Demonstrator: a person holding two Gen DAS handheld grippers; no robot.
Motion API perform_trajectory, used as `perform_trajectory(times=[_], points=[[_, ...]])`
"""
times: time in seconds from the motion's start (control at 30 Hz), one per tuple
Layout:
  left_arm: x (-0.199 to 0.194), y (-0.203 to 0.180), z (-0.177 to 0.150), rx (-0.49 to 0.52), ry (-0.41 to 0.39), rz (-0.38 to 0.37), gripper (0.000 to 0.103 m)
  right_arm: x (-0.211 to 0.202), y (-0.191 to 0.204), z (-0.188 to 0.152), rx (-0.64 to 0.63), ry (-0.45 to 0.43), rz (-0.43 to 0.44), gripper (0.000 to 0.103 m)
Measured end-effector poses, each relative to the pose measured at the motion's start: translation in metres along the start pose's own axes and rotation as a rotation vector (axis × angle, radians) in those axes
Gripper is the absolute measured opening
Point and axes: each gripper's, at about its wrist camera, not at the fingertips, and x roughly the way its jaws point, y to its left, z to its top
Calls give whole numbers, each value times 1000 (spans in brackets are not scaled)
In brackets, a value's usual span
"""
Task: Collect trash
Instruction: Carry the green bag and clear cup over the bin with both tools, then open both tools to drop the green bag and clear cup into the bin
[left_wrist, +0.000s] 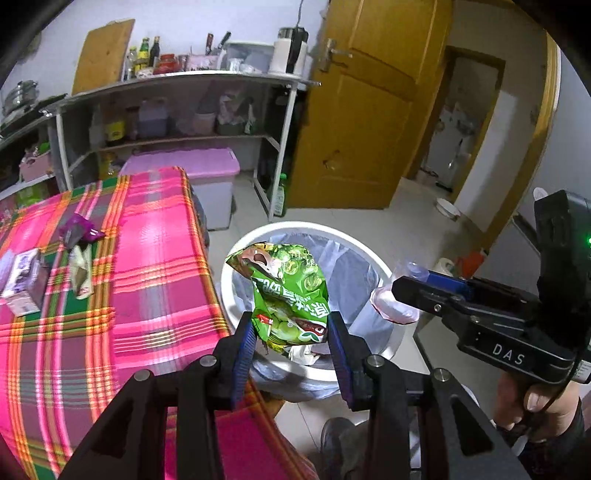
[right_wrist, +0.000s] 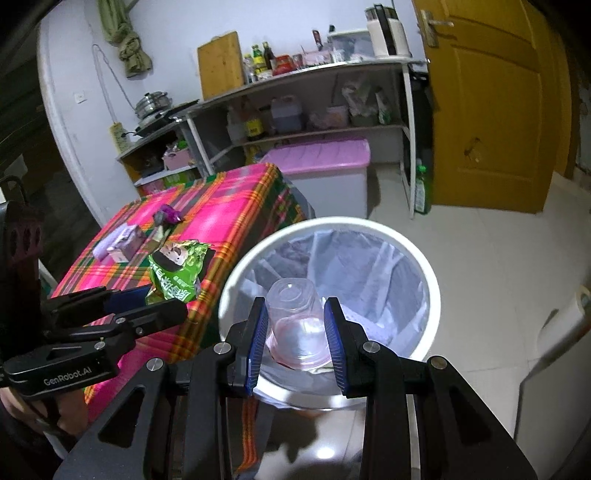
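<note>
While both tongs hang over the white trash bin (right_wrist: 417, 254), each grips one piece of trash. Left tongs (left_wrist: 291, 332): blue pads clamped on the lower end of a crumpled green snack bag (left_wrist: 286, 291), which sticks up and forward past the tips, above the bin's near rim. Right tongs (right_wrist: 295, 328): closed on a clear plastic cup (right_wrist: 295, 317) with a pinkish rim, cup lying between the pads, base pointing away, over the lined bin opening. Bin stands on the tiled floor, just beside the table (left_wrist: 155, 258) with its pink plaid cloth. On the table, well apart from both tongs: purple wrapper (left_wrist: 75, 230), cream wrapper (left_wrist: 81, 273), small carton (left_wrist: 22, 280). Beyond: metal shelf (left_wrist: 177, 107), yellow door (left_wrist: 373, 110).
</note>
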Motion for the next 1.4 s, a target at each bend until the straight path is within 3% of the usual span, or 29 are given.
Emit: perform_trajectory(times=[0.43,0.67,0.77,1.07,1.4], points=[[51,0,5,11,103,-34,40,36,-27,-8,56,91,-19,33],[69,5,6,-2,147,-36,46,46,-34,-13,75,118,-27,33],[74,5,6,-8,154,-49,49,46,-36,-13,83,117,-28,47],[73,5,5,-9,150,-56,50,38,-34,-12,81,100,-28,49],[39,5,4,-31,73,-48,50,6,-12,-4,39,43,-22,49]])
